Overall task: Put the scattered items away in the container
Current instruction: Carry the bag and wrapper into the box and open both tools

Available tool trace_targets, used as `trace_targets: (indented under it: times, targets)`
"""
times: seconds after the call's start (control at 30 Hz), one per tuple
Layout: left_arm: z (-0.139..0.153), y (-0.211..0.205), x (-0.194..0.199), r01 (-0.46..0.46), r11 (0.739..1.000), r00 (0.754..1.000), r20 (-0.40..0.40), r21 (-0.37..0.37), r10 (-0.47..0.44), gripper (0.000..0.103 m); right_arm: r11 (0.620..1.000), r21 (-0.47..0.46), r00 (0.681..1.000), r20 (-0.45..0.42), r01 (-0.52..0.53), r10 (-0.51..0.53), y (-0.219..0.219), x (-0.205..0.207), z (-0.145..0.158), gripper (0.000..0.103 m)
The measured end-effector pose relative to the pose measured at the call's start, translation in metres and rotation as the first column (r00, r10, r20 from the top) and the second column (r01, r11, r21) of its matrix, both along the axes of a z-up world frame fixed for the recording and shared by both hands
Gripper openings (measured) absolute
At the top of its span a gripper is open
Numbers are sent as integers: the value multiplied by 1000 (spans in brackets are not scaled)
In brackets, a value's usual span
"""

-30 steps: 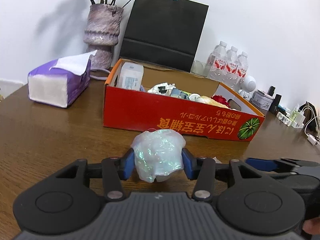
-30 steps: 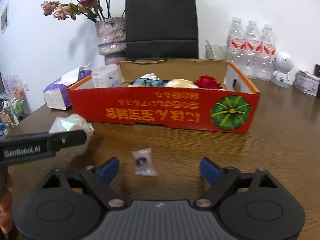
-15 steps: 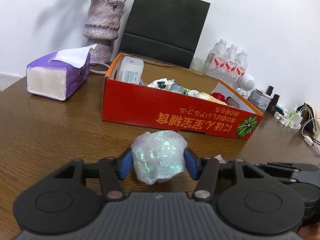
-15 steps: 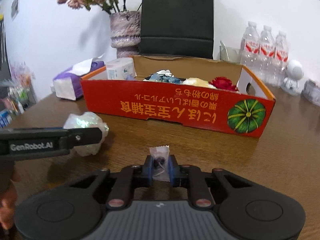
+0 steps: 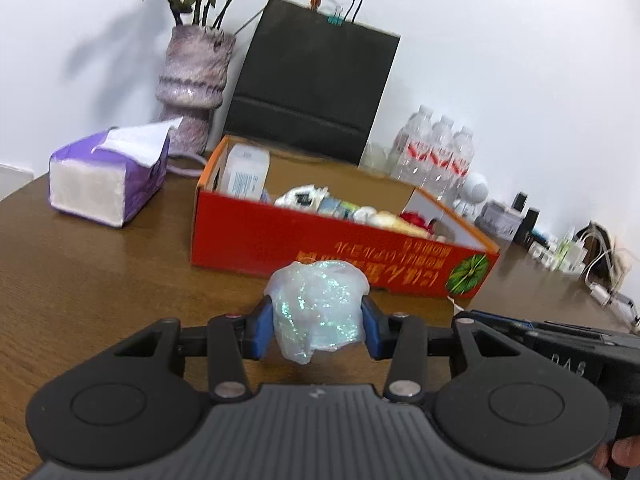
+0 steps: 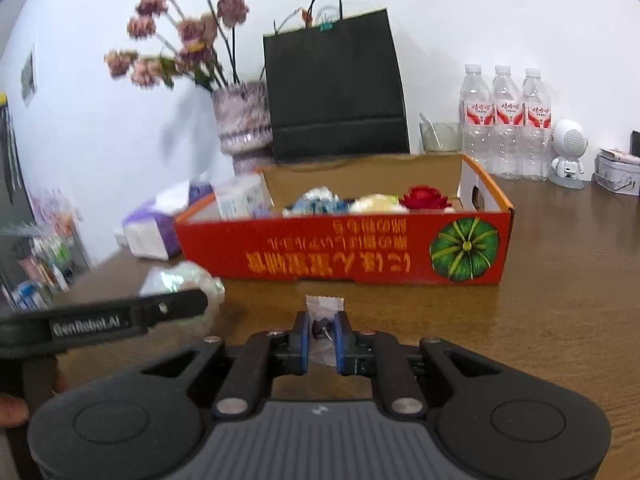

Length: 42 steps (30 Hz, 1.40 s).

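So both tools are loaded up. The left tool [image 5: 316, 330] has its blue pads clamped on a crumpled iridescent plastic wad [image 5: 318, 312], squeezed from both sides and held up off the wooden table [image 5: 80, 280], just in front of the red cardboard box [image 5: 320, 246]. From the right wrist view you can see that same wad [image 6: 182, 282] poking out behind the left tool's arm, off to the left of the box's [image 6: 344, 248] near wall. The right tool [image 6: 322, 338] is pinched nearly all the way together on a small clear packet [image 6: 324, 312] with something dark inside; can't make out what it is. The packet's white top edge sticks up above the pads, and it sits just short of the box front, roughly in line with the middle of it. The box itself is open on top and already has stuff in it: a white carton [image 5: 245, 174] at the left end, some wrapped bits in the middle, and a red rose [image 6: 425, 198] toward the right end. Behind the box there's a black paper bag [image 6: 336, 88], a vase of dried flowers [image 5: 194, 84] and three water bottles [image 6: 506, 120]. A purple tissue pack [image 5: 106, 178] sits to the box's left.
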State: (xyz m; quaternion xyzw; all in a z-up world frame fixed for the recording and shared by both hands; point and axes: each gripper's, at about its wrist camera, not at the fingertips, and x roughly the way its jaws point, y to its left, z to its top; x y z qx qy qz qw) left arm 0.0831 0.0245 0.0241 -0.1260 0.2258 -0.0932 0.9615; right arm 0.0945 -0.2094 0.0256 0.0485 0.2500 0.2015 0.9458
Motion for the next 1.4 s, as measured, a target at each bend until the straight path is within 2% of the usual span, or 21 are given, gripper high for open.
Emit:
trace_targets:
  times: [0.13,0.27,0.43,0.57,0.73,0.97,1.03,1.07,1.1,1.13,1.17,1.2,1.23,1.27,1.33,1.4]
  targets:
    - [25,-4,5,28,1000,997,72,6,-29,46,999,50,999,39,0,-2,-12,11,22,11]
    - [52,-9,27,27,999,990,139,32,-32,46,998,63,995,102,13,-20,-17,33,50,11]
    - [66,-14,70,0,1000,989,149,21,-3,47,997,68,988,148,36,-45,-14,75,68,11]
    - [58,-15,108,-25,999,993,118,48,20,47,997,68,990,128,42,-51,-6,111,63,11]
    - [47,-15,142,-28,997,996,90,78,21,47,999,37,999,43,26,-28,7,152,45,11]
    - [33,-18,168,-3,992,998,55,129,-4,47,999,-37,999,6,35,-34,12,178,30,11]
    - [31,-19,171,2,990,999,47,139,-9,50,998,-57,999,2,36,-36,13,180,27,12]
    - [30,-19,171,1,990,999,43,143,-7,56,997,-68,999,-1,35,-35,14,181,26,12]
    - [30,-19,171,-1,989,999,41,147,-5,68,996,-78,999,-5,34,-34,15,183,26,13]
    - [30,-19,172,-4,989,999,40,150,-2,76,996,-86,999,-9,36,-37,15,183,26,15]
    - [31,-19,170,-4,989,999,47,147,-3,90,995,-93,999,-11,43,-44,15,183,26,21]
    - [32,-19,168,-7,989,998,58,145,-1,94,994,-96,999,-14,49,-50,14,183,27,29]
    - [33,-20,166,-8,989,998,70,148,-2,96,994,-94,998,-17,53,-55,13,183,28,50]
    - [35,-20,164,-12,988,997,80,155,0,99,994,-94,998,-18,56,-58,12,182,29,64]
    - [39,-21,161,-36,985,995,97,166,20,103,991,-112,997,-9,73,-75,12,179,32,69]
    - [42,-18,161,-37,987,995,99,154,22,103,988,-125,995,-3,94,-95,10,178,36,82]
